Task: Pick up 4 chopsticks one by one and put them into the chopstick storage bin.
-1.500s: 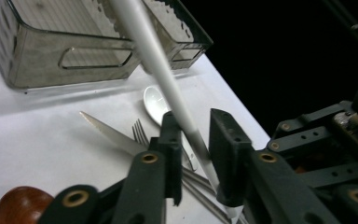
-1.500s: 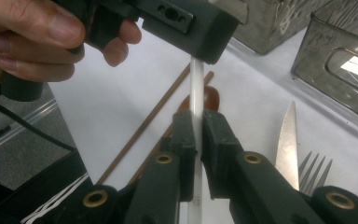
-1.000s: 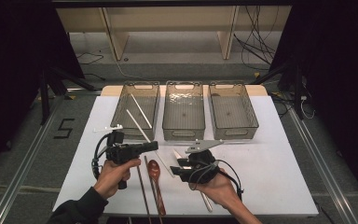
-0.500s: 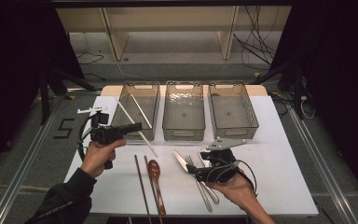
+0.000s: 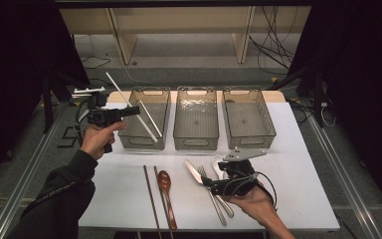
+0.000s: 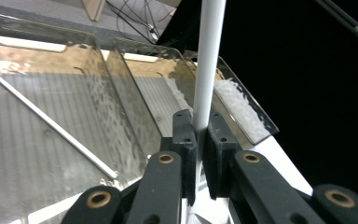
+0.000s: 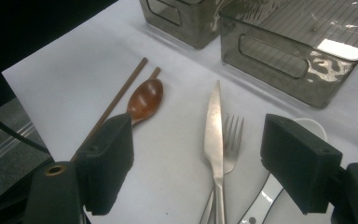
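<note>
Since a second ago my left claw (image 5: 135,110) has carried the white chopstick (image 5: 124,99) up off the counter (image 5: 303,169) and out to the left bin (image 5: 144,119), while my right claw (image 5: 204,183) has hardly shifted and its jaws have just been opening, with nothing between them; the left claw is clamped tight on the chopstick near its middle, the stick crossing the jaws so one end points up and away to the left and the other hangs down over the bin's open top; in the left gripper view the chopstick (image 6: 207,70) rises straight out of the pinched pads, and a second white chopstick (image 6: 51,123) already lies slantwise on the bin floor; the relation that matters, I judge, is that the held stick's long axis runs nearly parallel to the one inside, so it needs only lowering and release; my right claw stands wide apart just above the knife (image 7: 213,126) and fork (image 7: 230,140), whose handles run toward me, with the brown wooden spoon (image 7: 144,99) and dark chopsticks (image 7: 121,93) further to the left; the white spoon (image 7: 268,196) is half hidden behind my right jaw, and the knife and fork handles are cut off at the picture's bottom edge
</note>
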Demonstrator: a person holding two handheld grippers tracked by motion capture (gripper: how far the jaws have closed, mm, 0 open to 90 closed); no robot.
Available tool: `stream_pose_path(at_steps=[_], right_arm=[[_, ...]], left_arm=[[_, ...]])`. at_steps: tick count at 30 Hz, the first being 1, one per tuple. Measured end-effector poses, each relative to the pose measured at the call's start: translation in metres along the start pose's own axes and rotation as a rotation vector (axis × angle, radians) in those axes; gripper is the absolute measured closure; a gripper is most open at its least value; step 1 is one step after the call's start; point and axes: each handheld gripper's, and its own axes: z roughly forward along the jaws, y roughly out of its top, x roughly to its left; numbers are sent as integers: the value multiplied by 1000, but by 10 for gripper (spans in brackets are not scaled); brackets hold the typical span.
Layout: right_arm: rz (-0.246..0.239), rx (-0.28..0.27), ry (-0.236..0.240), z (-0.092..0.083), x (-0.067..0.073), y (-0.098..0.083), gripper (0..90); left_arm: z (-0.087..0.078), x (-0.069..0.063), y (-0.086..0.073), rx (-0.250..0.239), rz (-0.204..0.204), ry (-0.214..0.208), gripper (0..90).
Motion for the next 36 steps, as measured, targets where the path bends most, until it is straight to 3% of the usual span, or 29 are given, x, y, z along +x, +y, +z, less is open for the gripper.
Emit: stream_pose_path(at_steps=[7, 20, 36], right_arm=[[-2, -3, 0, 0, 1, 0, 252], [-9, 1, 8, 0, 2, 0, 248], [-8, 2, 11, 0, 2, 0, 248]], left_arm=[[10, 10, 12, 5, 6, 55, 837], [39, 29, 23, 54, -33, 140, 835], [70, 40, 5, 141, -46, 188, 829]])
